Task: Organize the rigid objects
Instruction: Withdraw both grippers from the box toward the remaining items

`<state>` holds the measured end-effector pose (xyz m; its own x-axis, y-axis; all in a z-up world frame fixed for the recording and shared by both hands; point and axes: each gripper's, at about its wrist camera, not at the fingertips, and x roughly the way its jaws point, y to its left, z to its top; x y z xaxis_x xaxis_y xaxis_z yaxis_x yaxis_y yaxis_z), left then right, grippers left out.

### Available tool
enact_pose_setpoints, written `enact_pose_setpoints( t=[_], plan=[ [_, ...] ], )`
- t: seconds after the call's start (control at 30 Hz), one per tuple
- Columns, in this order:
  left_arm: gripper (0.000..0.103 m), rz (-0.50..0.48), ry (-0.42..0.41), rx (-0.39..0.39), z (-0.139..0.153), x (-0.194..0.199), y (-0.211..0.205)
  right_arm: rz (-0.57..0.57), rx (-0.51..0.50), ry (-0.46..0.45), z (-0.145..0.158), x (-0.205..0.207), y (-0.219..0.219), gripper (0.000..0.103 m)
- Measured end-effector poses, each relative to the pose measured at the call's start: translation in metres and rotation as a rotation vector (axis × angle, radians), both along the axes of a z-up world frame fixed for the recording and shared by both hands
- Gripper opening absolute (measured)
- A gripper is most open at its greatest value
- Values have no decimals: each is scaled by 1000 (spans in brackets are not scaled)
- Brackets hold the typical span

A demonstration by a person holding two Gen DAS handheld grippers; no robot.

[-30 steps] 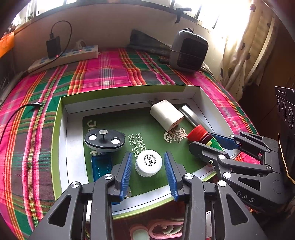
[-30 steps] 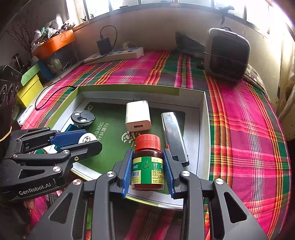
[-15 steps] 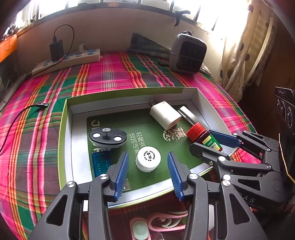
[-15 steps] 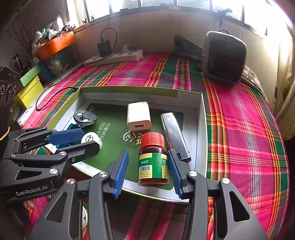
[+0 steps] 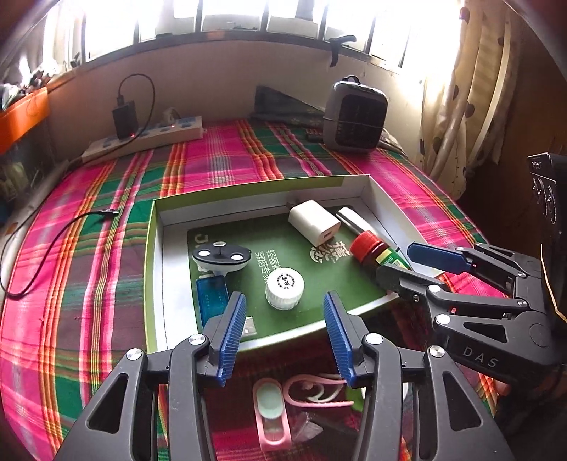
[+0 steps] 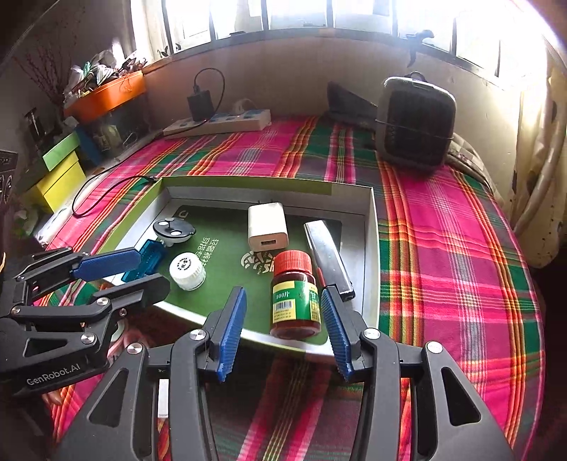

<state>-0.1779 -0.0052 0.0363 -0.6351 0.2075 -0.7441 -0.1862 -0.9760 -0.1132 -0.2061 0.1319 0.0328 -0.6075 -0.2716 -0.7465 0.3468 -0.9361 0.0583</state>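
Red-capped bottle now released, right claw spread, withdrawn.

The cloth is woven plaid, matt. The tray looks like card with a dull silvery inner wall and a matt green printed floor. The bottle is glossy brown, with a ribbed red plastic cap and a shiny paper label. The charger is smooth white plastic. The bar beside it gleams like metal. Each claw is matt black plastic with ridged blue pads.

Bright barred windows, plaid bedspread, spotted curtain
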Motion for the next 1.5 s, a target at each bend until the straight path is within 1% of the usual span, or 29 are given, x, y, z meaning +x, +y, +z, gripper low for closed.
enact_pose_setpoints(
  t=[0.3,0.4,0.6,1.03,1.2,1.3,1.4,1.5],
  plan=[
    [45,18,37,2,11,26,-2,-22,4,43,11,24,5,46],
    [45,24,55,-25,13,37,2,-31,-4,51,13,32,9,46],
    [46,27,57,-10,13,52,2,-47,4,56,12,46,16,46],
    [46,44,52,-18,11,74,2,-63,0,62,9,69,27,46],
    [46,42,43,2,9,79,1,-64,2,60,7,76,29,46],
    [53,67,23,24,4,82,-3,-70,-3,62,6,81,32,46],
    [54,72,-1,50,-1,85,-1,-70,-14,60,3,85,35,46],
    [54,75,-11,47,-5,88,5,-66,-19,56,0,88,37,46]
  ],
)
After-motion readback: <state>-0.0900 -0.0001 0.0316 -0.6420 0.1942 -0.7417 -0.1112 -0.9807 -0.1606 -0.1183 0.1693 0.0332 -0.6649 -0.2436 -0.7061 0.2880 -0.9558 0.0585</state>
